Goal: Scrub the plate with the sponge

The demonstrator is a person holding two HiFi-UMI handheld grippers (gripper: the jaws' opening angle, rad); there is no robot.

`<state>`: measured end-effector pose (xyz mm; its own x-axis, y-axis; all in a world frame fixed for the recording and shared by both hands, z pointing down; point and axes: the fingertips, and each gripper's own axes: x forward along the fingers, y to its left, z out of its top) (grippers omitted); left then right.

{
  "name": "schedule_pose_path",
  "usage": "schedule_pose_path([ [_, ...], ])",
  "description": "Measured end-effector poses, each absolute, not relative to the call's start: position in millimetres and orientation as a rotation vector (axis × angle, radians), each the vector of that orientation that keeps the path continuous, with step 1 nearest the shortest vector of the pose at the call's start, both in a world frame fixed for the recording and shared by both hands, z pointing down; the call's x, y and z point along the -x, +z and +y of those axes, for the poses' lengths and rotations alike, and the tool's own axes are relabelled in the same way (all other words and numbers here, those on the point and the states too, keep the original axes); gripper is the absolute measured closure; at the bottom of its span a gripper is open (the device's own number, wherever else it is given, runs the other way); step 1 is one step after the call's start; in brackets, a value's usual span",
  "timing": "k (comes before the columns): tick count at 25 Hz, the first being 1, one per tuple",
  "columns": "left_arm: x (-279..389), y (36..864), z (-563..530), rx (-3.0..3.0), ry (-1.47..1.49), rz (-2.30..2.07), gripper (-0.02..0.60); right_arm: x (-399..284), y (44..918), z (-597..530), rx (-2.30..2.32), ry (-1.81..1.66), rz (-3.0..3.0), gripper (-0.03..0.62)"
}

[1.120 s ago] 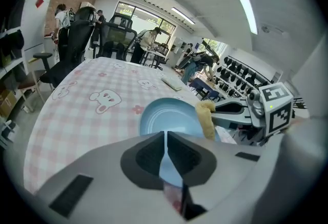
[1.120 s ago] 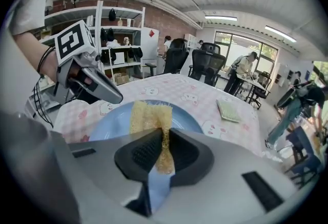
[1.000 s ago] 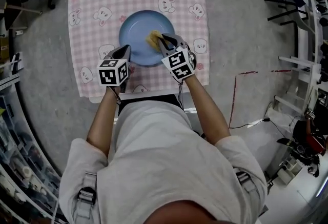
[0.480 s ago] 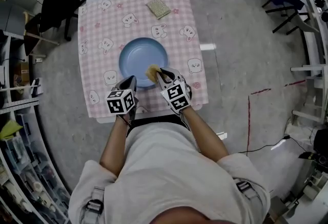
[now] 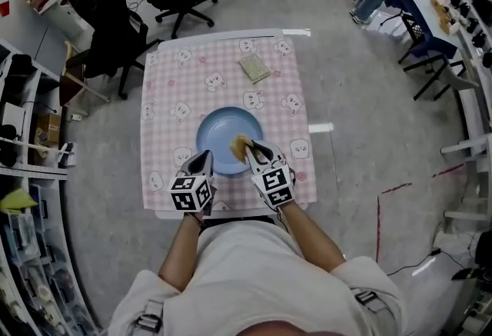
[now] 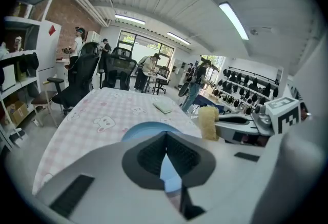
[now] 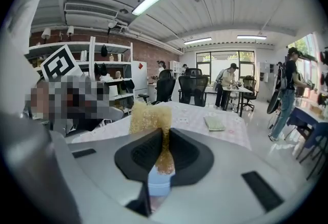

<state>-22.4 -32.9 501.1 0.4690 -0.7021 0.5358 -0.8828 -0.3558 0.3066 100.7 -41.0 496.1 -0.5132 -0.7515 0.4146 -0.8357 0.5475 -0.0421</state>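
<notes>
Pink checked cloth with rabbit prints covers the counter (image 5: 165, 96), and a blue plate (image 5: 219, 134) sits on its near half. The right hand-held gripper (image 5: 260, 150) is clamped on a yellow sponge (image 5: 240, 147), its pads squeezing the sponge thin, over the near right part of the plate; contact with the plate cannot be made out. The left hand-held gripper (image 5: 203, 161) has its jaws together with nothing between them, at the plate's near left rim. A greenish pad (image 5: 254, 68) lies near the far edge.
</notes>
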Motion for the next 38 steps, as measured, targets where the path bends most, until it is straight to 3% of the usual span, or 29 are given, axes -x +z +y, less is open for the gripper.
schedule_pose_path([
  [10, 25, 415, -63, -2.288, 0.173, -1.368, 0.569, -98, 410, -66, -1.439, 0.172, -2.514, 0.551],
  [22, 29, 332, -75, -2.489, 0.093, -1.474, 0.569, -103, 331, -75, -1.583, 0.023, -2.581, 0.551],
  [38, 39, 319, -72, -2.515, 0.088, -1.533, 0.569, -104, 308, -75, -1.642, -0.042, -2.602, 0.549],
])
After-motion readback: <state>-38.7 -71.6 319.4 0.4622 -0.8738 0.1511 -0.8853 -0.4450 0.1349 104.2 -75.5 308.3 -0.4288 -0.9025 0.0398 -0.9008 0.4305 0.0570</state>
